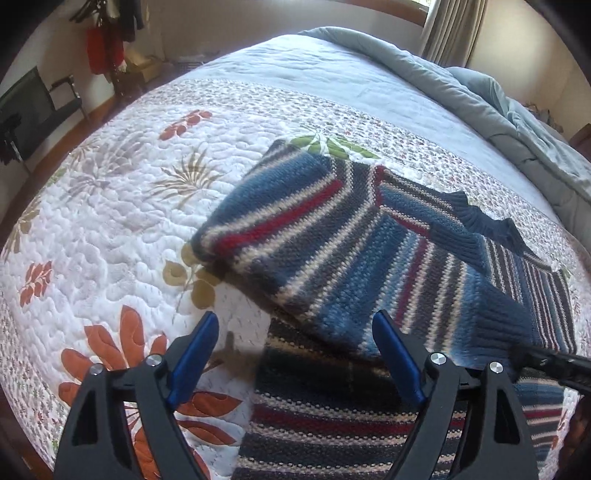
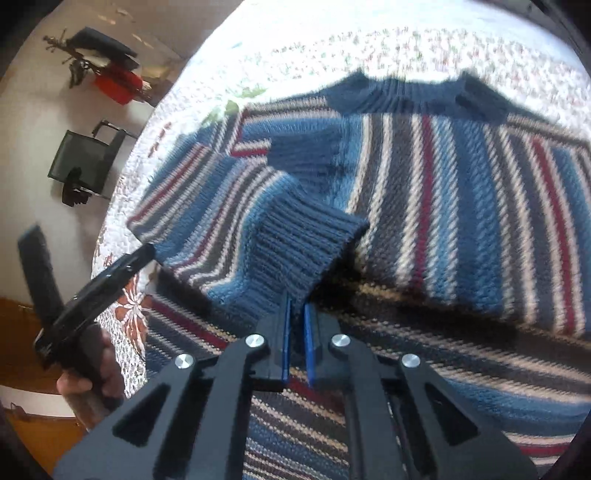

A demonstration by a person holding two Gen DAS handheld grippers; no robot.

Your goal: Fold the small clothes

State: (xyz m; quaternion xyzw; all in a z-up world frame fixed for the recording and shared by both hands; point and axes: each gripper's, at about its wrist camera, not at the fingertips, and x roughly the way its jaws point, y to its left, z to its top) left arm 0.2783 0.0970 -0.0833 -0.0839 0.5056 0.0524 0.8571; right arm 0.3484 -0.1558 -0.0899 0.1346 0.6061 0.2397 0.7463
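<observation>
Sweater (image 1: 369, 258) lies spread on the quilt (image 1: 110, 221), one sleeve lifted across its body. The right gripper (image 2: 298, 306) clenches that sleeve's ribbed cuff (image 2: 306, 243) at twelve o'clock; the left gripper (image 1: 295, 325) hangs released, spread wide.

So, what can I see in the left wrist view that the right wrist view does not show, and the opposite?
Only the left wrist view shows the open left tongs from behind, the grey-blue duvet bunched at the far side, and a curtain.

Only the right wrist view shows the right tongs shut on the ribbed cuff of a sleeve, and the person's left hand holding the other tool.

Both show the striped sweater lying on the floral quilt, its ribbed collar, and a dark chair by the wall.
</observation>
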